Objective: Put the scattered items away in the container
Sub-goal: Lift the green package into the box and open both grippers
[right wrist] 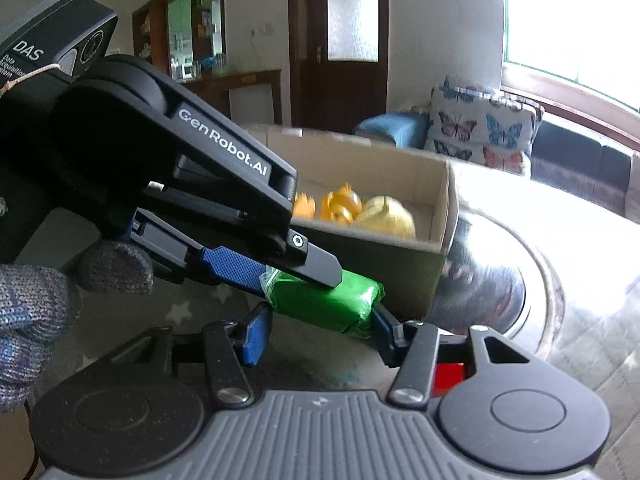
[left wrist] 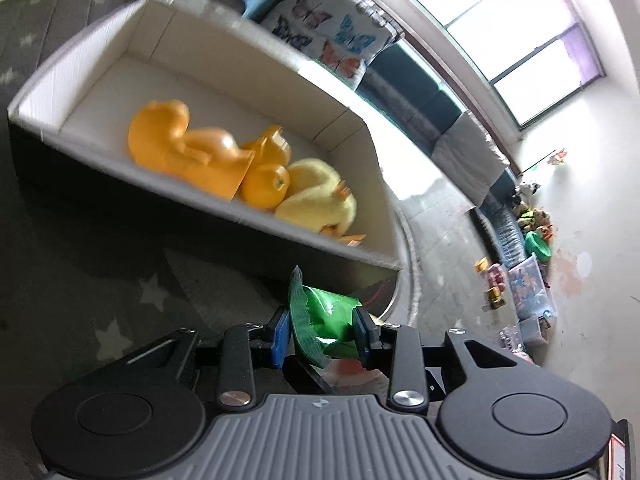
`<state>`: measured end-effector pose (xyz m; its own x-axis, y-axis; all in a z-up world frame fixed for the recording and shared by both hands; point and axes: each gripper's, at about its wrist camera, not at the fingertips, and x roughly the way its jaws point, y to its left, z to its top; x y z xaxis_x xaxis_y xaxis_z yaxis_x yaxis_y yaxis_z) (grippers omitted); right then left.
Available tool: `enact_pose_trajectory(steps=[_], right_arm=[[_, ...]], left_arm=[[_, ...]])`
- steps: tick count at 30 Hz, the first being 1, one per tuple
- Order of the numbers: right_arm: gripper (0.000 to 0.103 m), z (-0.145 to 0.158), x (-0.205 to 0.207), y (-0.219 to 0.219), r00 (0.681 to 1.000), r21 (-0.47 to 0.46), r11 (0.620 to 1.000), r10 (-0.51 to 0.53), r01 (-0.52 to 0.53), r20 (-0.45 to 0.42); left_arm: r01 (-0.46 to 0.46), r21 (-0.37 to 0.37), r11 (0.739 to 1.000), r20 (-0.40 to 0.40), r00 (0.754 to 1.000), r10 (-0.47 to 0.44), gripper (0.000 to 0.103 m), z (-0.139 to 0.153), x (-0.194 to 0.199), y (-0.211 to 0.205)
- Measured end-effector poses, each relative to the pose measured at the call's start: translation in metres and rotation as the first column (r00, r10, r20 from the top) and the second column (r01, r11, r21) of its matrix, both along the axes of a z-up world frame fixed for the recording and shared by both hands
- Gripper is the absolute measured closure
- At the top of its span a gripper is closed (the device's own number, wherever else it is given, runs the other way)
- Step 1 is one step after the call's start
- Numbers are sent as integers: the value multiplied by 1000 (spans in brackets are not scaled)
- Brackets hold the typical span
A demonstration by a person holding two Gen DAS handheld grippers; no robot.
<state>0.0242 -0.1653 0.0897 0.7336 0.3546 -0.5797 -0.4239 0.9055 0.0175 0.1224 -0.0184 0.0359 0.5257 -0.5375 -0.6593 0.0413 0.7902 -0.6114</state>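
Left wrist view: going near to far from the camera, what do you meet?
Left hand-held gripper shut on the green packet → near wall of the cardboard box → orange inside the box → butterfly cushion behind the box → window.

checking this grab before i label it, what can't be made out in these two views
- Green packet: printing unreadable; left wrist view blurred, ends behind the pads.
- Right gripper: packet hides whether its right pad presses.
- Cardboard box: left half hidden by left gripper.
- Toys: smeared by motion blur.
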Motion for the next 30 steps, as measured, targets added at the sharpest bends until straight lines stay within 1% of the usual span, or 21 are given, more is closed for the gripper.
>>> enact_pose_trajectory(steps=[4, 10, 14, 20, 25, 30], right_arm=[[49, 17, 7, 4, 999, 7, 1000, 7, -7, 51], [49, 27, 37, 19, 997, 2, 1000, 25, -25, 80], [49, 24, 56, 27, 997, 6, 1000, 28, -28, 67], [49, 17, 72, 31, 999, 31, 999, 26, -27, 32], [49, 16, 75, 29, 1000, 46, 999, 21, -22, 22], [48, 15, 75, 30, 1000, 50, 999, 11, -12, 21]], left_arm=[[-12, -2, 1000, 55, 998, 12, 67, 19, 6, 4], [-49, 16, 999, 83, 995, 48, 67, 29, 30, 12], [-63, 35, 997, 73, 996, 60, 67, 27, 48, 17], [-77, 24, 997, 45, 996, 76, 67, 15, 63, 23], [-85, 21, 996, 33, 996, 84, 66, 11, 67, 26], [-92, 34, 995, 21, 996, 91, 66, 9, 68, 27]])
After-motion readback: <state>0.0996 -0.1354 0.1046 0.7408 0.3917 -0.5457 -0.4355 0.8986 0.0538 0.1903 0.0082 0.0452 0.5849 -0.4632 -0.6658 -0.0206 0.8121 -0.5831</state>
